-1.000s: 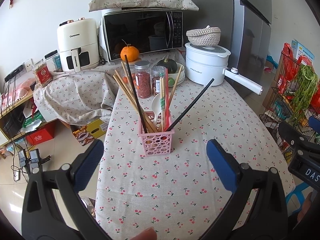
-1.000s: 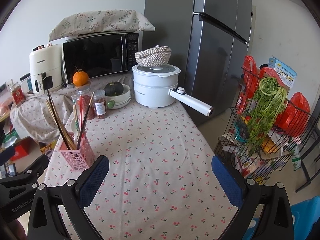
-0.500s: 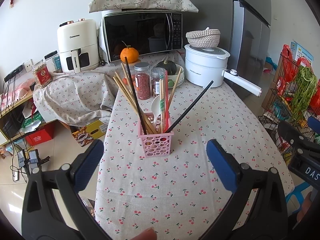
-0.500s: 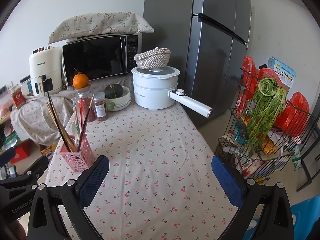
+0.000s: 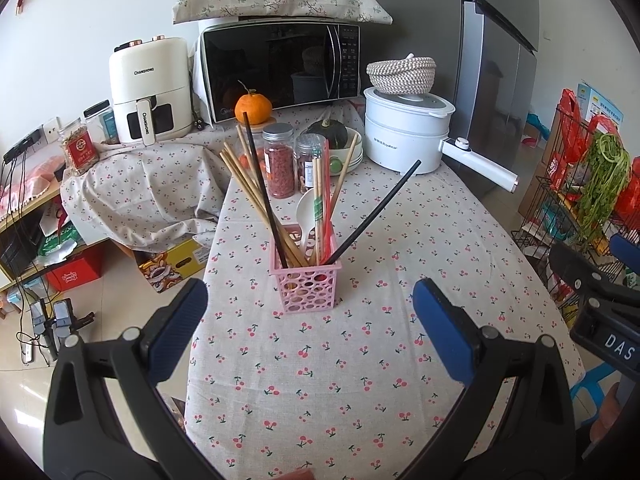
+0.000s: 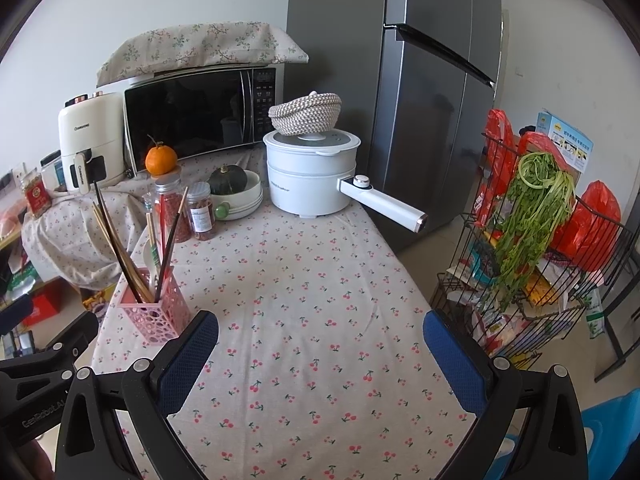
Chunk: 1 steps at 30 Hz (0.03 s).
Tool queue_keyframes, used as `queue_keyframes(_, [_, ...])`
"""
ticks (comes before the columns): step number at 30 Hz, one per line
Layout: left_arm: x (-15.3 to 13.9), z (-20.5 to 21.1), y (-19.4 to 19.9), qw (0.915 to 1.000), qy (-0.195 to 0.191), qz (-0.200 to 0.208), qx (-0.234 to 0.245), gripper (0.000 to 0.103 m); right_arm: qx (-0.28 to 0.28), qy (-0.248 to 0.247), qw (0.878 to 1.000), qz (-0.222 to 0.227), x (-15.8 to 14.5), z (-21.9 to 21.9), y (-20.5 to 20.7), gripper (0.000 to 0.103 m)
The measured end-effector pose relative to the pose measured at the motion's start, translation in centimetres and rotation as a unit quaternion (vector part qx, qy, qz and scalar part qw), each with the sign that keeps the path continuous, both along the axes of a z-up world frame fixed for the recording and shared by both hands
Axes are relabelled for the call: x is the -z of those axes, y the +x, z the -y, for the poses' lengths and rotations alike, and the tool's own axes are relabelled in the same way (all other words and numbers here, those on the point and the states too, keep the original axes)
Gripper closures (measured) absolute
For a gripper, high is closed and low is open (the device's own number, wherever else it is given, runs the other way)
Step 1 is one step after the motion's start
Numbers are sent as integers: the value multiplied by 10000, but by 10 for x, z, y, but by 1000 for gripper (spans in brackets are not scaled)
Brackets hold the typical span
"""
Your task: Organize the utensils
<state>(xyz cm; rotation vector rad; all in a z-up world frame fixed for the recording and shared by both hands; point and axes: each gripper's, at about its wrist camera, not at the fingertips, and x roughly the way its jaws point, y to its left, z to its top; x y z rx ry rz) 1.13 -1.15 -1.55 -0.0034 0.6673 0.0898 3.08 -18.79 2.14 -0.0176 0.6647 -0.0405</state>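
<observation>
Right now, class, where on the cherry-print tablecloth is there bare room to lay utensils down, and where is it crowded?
Free: the broad stretch of cherry-print tablecloth between the pink perforated plastic utensil basket, the white electric pot with a long handle and the near edge. Crowded: the far end, where two metal-lidded glass jars, stacked white bowls holding a dark green squash and the pot stand close together.

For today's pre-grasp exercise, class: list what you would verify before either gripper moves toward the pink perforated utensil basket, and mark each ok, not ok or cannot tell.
1. Left gripper open and empty: ok.
2. Right gripper open and empty: ok.
3. Pink perforated utensil basket upright on the cherry-print tablecloth: ok.
4. Cloth between the left gripper and basket bare: ok.
5. Utensils sorted: not ok; wooden chopsticks, black chopsticks and white spoon lean mixed.
6. Basket weighted enough not to tip: cannot tell.
</observation>
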Motion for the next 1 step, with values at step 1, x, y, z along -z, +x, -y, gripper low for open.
queue_keyframes(1, [0, -1, 0, 10000, -6, -4, 19, 1, 3, -9, 10000, -1, 0, 0, 0, 0])
